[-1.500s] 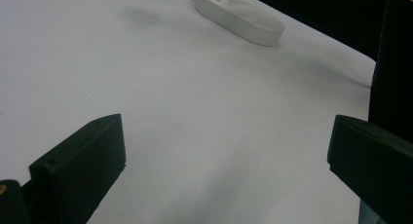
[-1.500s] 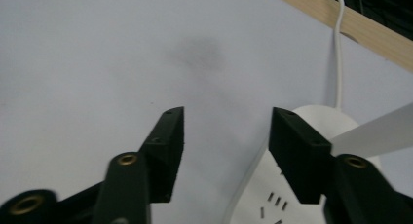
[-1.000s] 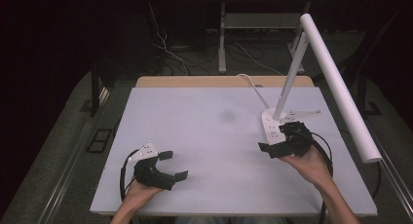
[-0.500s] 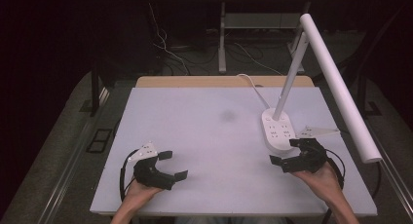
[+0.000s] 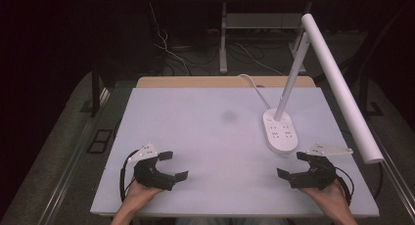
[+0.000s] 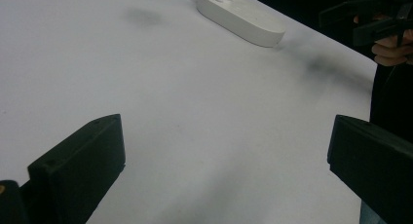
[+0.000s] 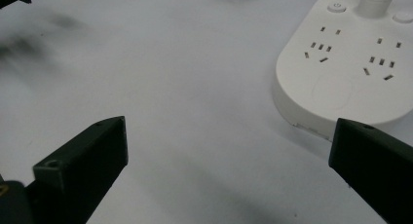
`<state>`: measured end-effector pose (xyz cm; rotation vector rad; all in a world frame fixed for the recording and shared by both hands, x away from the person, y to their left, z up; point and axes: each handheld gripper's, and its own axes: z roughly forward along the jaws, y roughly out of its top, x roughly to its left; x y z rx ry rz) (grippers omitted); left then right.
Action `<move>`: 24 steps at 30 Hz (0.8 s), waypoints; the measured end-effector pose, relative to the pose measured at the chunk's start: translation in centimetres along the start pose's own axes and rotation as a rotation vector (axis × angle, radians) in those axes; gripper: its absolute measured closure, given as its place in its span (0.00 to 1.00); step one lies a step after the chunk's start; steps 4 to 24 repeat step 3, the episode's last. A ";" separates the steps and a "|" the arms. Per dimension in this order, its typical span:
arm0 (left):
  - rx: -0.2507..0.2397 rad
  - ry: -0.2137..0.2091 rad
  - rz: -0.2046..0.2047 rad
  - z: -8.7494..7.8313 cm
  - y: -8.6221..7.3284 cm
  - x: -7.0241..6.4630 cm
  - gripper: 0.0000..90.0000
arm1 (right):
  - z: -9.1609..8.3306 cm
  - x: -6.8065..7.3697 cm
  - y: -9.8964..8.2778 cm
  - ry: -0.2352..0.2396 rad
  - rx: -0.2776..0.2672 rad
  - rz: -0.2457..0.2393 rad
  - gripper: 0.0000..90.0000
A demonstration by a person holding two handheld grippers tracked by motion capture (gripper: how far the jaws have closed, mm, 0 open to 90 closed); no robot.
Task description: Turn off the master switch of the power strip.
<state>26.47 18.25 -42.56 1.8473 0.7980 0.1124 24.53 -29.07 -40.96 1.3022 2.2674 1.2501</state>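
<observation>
a white table (image 5: 205,137) seen from above, with a person's 2 forearms coming in from the bottom edge, each hand holding a black 2-jaw gripper. the left gripper (image 5: 173,165) rests low on the near left part of the table, its jaws spread wide apart with nothing between them, pointing toward the middle of the table. the right gripper (image 5: 292,165) rests on the near right part, its jaws also spread wide and grasping nothing, with a grey 3-cornered plate on top. just beyond the right gripper, near but not touching it, stands a white desk lamp (image 5: 293,83): its flat oval base (image 5: 280,132) sits on the right half of the table and carries 2 groups of plug sockets, a slim white post leans up from the base, and a long white tube head slants down over the right table edge. a white cable runs from the base to the far edge. in the right gripper view the base (image 7: 350,73) lies ahead and to the right of the open jaws, with bare table between them. in the left gripper view the base (image 6: 241,17) lies farther off, with the right gripper (image 6: 370,19) at the upper right.
</observation>
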 end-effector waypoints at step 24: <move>0.000 -0.001 -0.001 0.1 0.0 0.0 0.00 | 0.1 0.1 -0.4 0.006 -0.001 -0.003 0.00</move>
